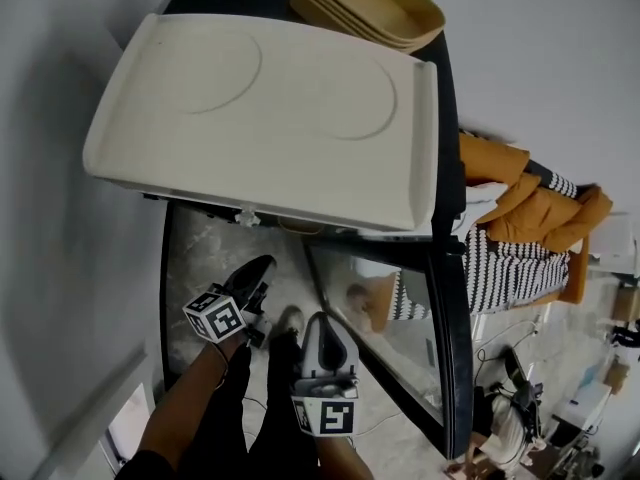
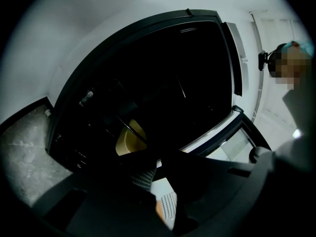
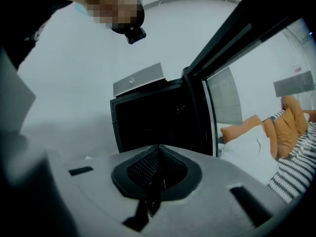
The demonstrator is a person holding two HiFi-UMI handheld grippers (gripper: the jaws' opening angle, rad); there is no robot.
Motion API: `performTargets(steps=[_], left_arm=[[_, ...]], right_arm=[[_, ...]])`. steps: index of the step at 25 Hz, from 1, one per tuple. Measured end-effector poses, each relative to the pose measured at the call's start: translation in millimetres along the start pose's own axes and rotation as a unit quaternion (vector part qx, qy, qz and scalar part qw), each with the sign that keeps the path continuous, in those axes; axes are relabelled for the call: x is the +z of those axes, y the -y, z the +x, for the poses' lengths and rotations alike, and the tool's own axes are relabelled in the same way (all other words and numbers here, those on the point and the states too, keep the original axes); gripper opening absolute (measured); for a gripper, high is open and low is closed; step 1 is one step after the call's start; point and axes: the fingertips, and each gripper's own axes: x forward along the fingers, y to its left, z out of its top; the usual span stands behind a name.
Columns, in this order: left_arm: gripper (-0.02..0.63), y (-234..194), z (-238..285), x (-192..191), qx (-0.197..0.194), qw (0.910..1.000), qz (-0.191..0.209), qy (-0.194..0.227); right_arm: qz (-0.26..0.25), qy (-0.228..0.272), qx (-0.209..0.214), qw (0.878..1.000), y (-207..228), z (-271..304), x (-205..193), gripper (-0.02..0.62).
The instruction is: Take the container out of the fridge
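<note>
Sitting in boxy black fridge (image 2: 148, 58): rounded yellow container (image 2: 127, 143)

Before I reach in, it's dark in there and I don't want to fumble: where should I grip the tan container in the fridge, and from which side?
Probably its front edge. In the left gripper view only a curved pale part of the tan container shows, low in the fridge, with a thin dark bar crossing it. Come straight in through the open front, level and low.

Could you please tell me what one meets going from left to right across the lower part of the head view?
left gripper → right gripper → glass fridge door → striped cushion
</note>
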Motion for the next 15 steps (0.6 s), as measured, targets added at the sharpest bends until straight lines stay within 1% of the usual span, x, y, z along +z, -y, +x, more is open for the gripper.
performTargets(steps=[3, 5, 7, 10, 15], left_arm=[[0.018, -17.2, 15.8, -3.1, -0.009, 0.9997, -0.02, 0.005], [0.114, -27.8, 21.4, -5.1, -0.016, 0.9989, -0.041, 0.015], [0.15, -40.2, 26.8, -5.7, -0.02, 0.9975, -0.063, 0.025], [0.188, -56.7, 39.0, -11.7, -0.031, 0.9937, -0.105, 0.026], [0.221, -78.9, 60.6, -23.9, -0.036, 0.9905, -0.133, 0.007]], right_arm=[[0.004, 0.002, -0.013, 1.0, 11.5, 5.0, -11.6, 0.0], [0.007, -0.002, -0.015, 1.0, 14.5, 4.3, -19.6, 0.0], [0.007, -0.008, -0.011, 1.0, 15.0, 4.8, -28.7, 0.0], [0.009, -0.012, -0.007, 1.0, 16.4, 5.3, -39.6, 0.0], [0.012, -0.015, -0.005, 1.0, 17.9, 6.9, -53.8, 0.0]])
